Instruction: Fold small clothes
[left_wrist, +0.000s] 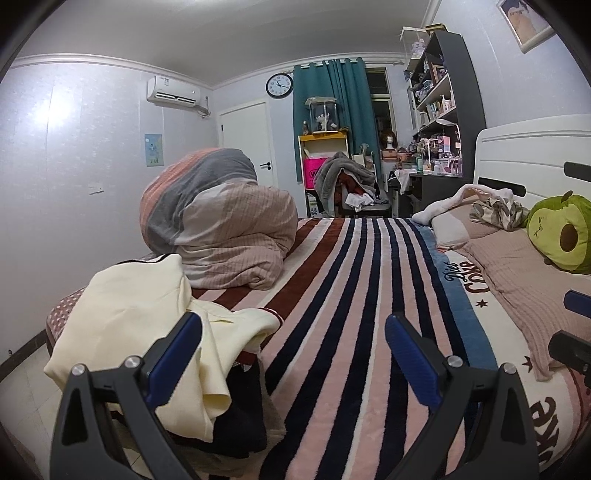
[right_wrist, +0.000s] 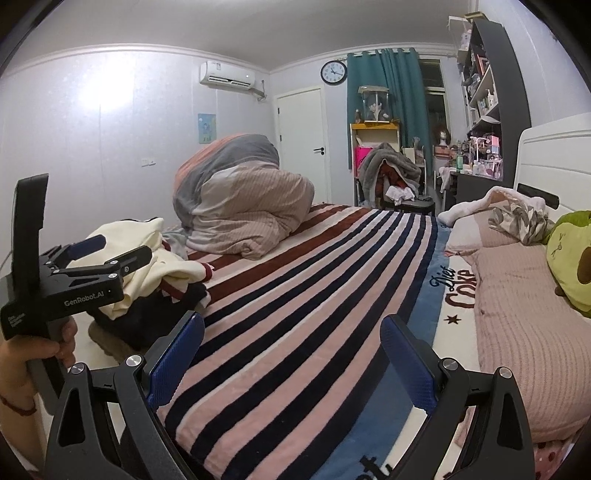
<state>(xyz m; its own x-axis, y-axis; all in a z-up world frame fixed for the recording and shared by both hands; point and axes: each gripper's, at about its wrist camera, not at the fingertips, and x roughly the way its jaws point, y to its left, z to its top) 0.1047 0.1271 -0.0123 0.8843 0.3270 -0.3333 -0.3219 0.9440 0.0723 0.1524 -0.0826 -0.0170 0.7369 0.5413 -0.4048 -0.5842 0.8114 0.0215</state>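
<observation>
"Diet Coke" – blanket (right_wrist: 448, 288); "GenRobot.AI" – left gripper (right_wrist: 105, 251).

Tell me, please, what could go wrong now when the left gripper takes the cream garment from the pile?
The cream garment lies on dark clothes at the bed's edge, so the open left gripper could pinch both layers or drag the pile off. The rolled duvet close behind leaves little room there; the striped blanket seems safer for spreading.

We find open room down the middle of the pink, navy and maroon striped fleece blanket (right_wrist: 295, 295), cream garment heap (left_wrist: 140, 317) crowding its left edge, bunched striped duvet (left_wrist: 221, 221) blocking the far-left corner, pink ribbed pillow (right_wrist: 524, 314) lining its right edge.
</observation>
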